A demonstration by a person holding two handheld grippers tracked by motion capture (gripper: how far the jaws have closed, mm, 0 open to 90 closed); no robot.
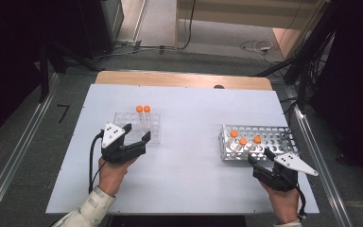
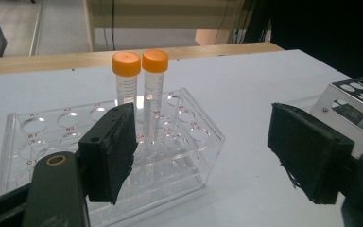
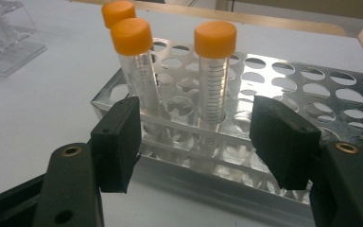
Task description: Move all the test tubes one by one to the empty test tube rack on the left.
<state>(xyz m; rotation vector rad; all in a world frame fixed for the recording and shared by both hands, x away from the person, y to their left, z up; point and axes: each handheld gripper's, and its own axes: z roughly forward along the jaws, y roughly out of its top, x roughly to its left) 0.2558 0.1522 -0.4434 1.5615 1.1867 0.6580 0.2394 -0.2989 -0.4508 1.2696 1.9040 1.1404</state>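
Black blocky fingers [image 3: 283, 142]; perforated metal rack [image 3: 312, 90], orange-capped tubes [image 3: 215, 71].

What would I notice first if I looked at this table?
The bright orange caps: two clear plastic tubes stand in the see-through plastic rack on the left, and three more orange-capped tubes stand in the shiny metal rack with round holes on the right. A black left gripper and a black right gripper wait open, each before its rack.
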